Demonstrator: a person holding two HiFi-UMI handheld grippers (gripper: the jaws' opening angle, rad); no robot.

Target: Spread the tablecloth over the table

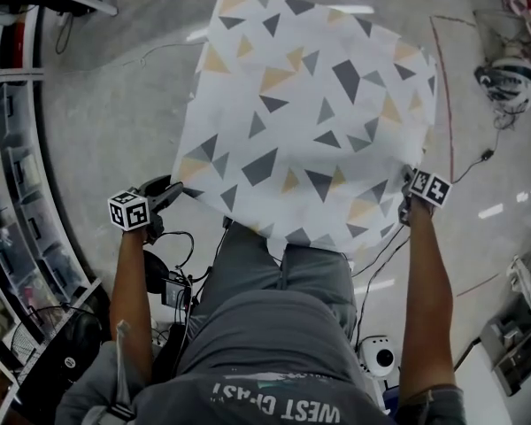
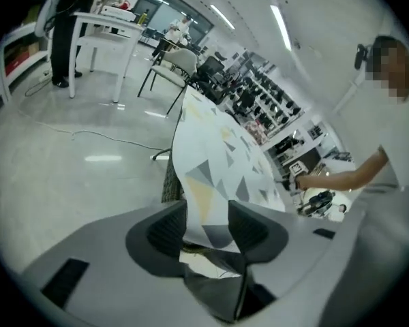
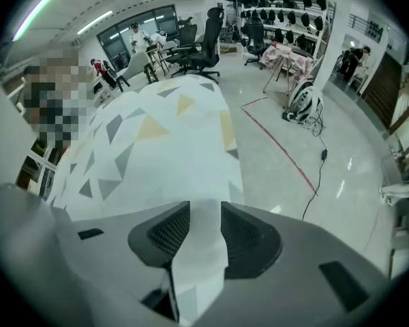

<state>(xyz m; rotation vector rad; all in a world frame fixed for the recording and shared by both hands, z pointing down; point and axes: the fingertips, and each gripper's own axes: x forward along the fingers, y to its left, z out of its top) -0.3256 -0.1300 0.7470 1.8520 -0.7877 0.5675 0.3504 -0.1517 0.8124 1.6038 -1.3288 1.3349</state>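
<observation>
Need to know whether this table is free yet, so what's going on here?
A person stands at the near side of the table with a claw in each hand. The tablecloth lies spread over the top and hides it. The left claw is at its near left corner, the right claw at its near right corner. Both have their jaws apart, with the cloth's edge between them but not pinched. The spreading looks about done.

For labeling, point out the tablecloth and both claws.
tablecloth [image 1: 310,104], head view, patterned middle.
left claw [image 2: 208,225], left gripper view, between its pads.
right claw [image 3: 199,234], right gripper view, between its pads.
</observation>
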